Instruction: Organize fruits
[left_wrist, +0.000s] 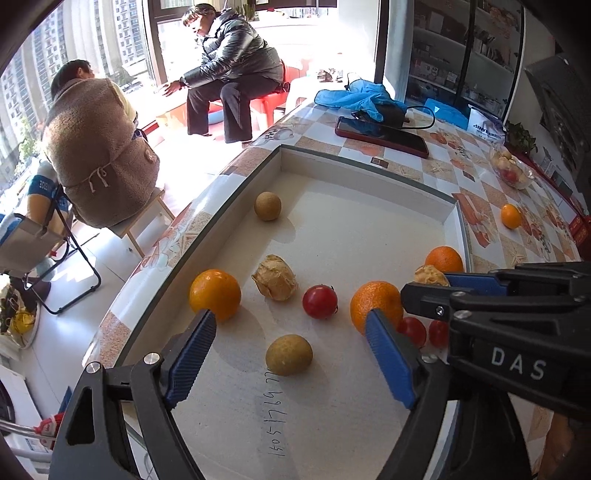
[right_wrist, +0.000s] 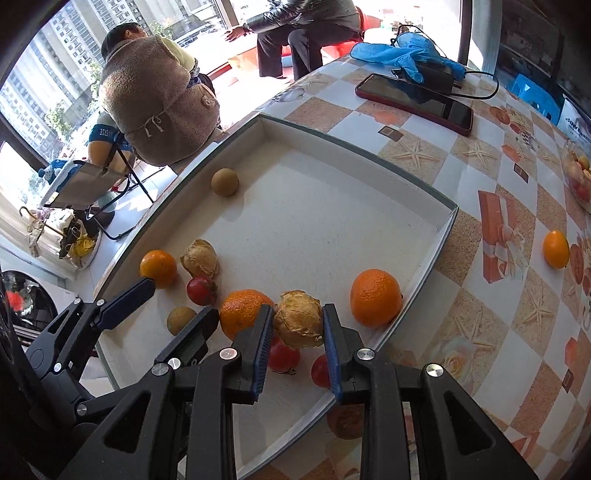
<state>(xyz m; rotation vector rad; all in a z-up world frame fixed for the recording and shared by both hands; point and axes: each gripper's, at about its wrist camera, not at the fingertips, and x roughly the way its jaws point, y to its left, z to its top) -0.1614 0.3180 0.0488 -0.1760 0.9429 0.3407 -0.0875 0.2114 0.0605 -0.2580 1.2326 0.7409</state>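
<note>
Right gripper covers most of a husk fruit and part of two tomatoes in left view. In right view its fingers hide parts of the tomatoes. Brown fruit outside the tray: half hidden, kind unclear. Bowl cut by frame edge. Handwriting on tray floor unreadable.
</note>
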